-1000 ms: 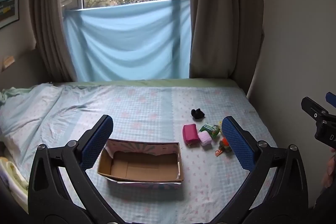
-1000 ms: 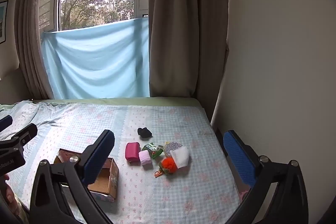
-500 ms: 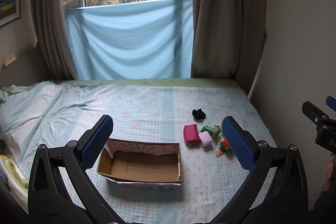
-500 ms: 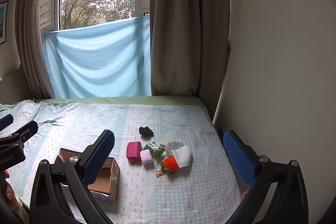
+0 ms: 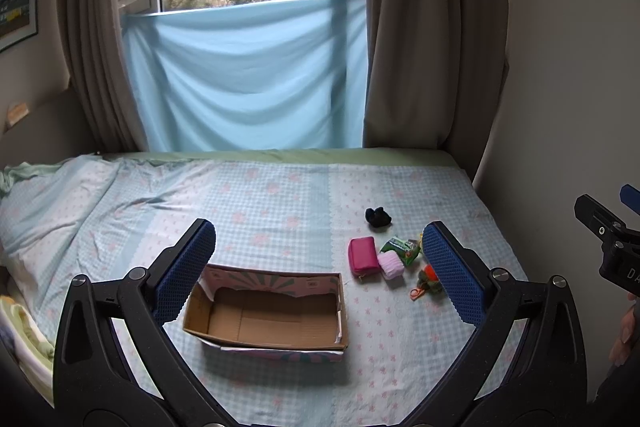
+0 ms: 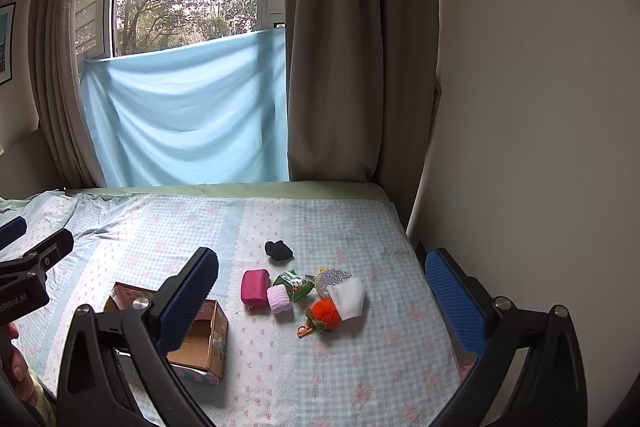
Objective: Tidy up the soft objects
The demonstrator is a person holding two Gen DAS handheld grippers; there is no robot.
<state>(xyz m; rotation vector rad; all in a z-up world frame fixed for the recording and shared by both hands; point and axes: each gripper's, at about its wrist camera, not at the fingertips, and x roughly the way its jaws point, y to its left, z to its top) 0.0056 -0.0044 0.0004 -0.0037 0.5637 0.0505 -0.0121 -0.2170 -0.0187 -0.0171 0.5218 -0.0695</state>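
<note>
Soft items clustered on checked bedsheet (image 6: 360,367), right of open cardboard box (image 5: 272,319): pink pouch (image 6: 255,287), pale pink block (image 6: 279,299), green packet (image 6: 295,283), orange pompom (image 6: 326,311), white mesh pad (image 6: 347,297), black bundle (image 6: 278,250) (set apart, farther back). Left gripper (image 5: 320,267) and right gripper (image 6: 320,299): ribbed blue pads spread wide, holding nothing, touching nothing.
</note>
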